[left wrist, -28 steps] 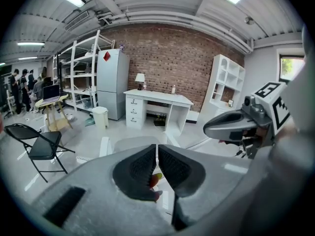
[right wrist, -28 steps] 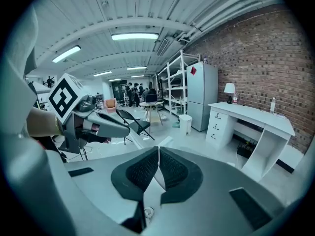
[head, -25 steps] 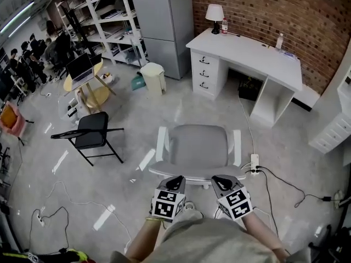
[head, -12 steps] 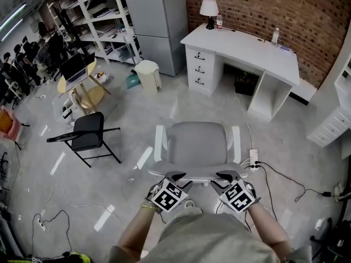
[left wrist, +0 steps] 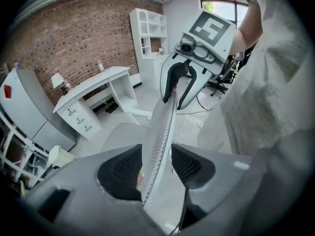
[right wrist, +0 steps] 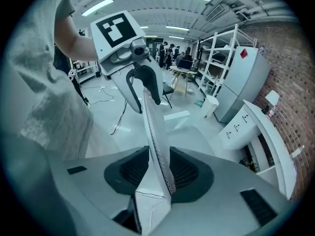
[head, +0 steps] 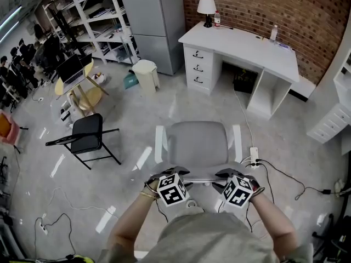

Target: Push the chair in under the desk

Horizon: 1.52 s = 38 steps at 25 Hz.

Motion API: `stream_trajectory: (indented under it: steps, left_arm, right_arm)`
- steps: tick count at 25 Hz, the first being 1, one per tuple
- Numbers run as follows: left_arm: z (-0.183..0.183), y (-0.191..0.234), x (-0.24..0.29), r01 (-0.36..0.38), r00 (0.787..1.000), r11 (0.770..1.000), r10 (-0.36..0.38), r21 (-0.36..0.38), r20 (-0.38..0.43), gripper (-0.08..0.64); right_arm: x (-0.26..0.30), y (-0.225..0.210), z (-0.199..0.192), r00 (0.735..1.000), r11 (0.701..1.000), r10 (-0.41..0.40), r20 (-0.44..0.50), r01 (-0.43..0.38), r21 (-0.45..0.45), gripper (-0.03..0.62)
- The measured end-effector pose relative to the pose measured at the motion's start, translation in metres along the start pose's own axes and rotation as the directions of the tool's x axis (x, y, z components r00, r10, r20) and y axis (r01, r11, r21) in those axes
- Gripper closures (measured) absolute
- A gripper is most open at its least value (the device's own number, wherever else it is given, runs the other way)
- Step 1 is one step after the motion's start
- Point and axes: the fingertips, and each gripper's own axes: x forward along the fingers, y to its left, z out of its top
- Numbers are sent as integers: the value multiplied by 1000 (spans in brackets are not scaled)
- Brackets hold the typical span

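A grey office chair (head: pixel 197 141) with white armrests stands on the floor, facing the white desk (head: pixel 241 43) by the brick wall, well short of its kneehole. I stand behind it. My left gripper (head: pixel 174 172) and right gripper (head: pixel 230 173) sit at the backrest's top edge (head: pixel 200 175). Both sets of jaws have just been opening. In the left gripper view the mesh backrest (left wrist: pixel 160 132) runs between the jaws of the left gripper (left wrist: pixel 156 163) with gaps beside it. In the right gripper view the backrest (right wrist: pixel 155 136) nearly fills the gap of the right gripper (right wrist: pixel 158 168).
A black folding chair (head: pixel 88 133) stands to the left. A power strip (head: pixel 254 156) and cables lie on the floor right of the chair. A white bin (head: pixel 145 73), a fridge (head: pixel 151 15), shelving and a white drawer unit (head: pixel 332 125) ring the room.
Both grippers have sunk onto the backrest's top edge and rolled so their marker cubes tilt. Their jaws went from shut to astride the backrest.
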Motion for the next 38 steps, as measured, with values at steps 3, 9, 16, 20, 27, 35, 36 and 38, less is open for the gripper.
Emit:
stream_trajectory:
  steps: [3,9,16,20,27,35,36,38]
  left_arm:
    - [-4,0,5,40,998,998,-38,52,-43,376]
    - [-12,0,19,72,993,988,-58,137,-104,376]
    - [-20,-1,30,109,985,978,-81,180,-154,377]
    - [-31,3,37,113,980,974,-77,196,-186,377]
    - [-38,7,46,122,977,978,-88,170,-194,388]
    - [-44,4,51,186,960,971,-147,150,-239,411]
    - [-44,3,51,192,958,970,-152,150,-242,414]
    - [-45,3,53,194,958,969,-152,156,-244,423]
  right_arm:
    - [2,2,-1,999,999,27,-42,-29,-42,482]
    - [8,-1,-2,995,993,17,-97,-28,-112,478]
    - [26,-1,-10,984,985,41,-171,-69,-161,477]
    - [42,-2,-15,979,984,49,-198,-82,-161,479]
    - [54,-4,-20,974,984,55,-221,-91,-156,479]
    - [62,-2,-25,962,976,55,-266,-108,-188,505]
    - [63,-1,-26,962,975,57,-268,-111,-191,510]
    - [64,-1,-27,962,973,54,-269,-111,-201,517]
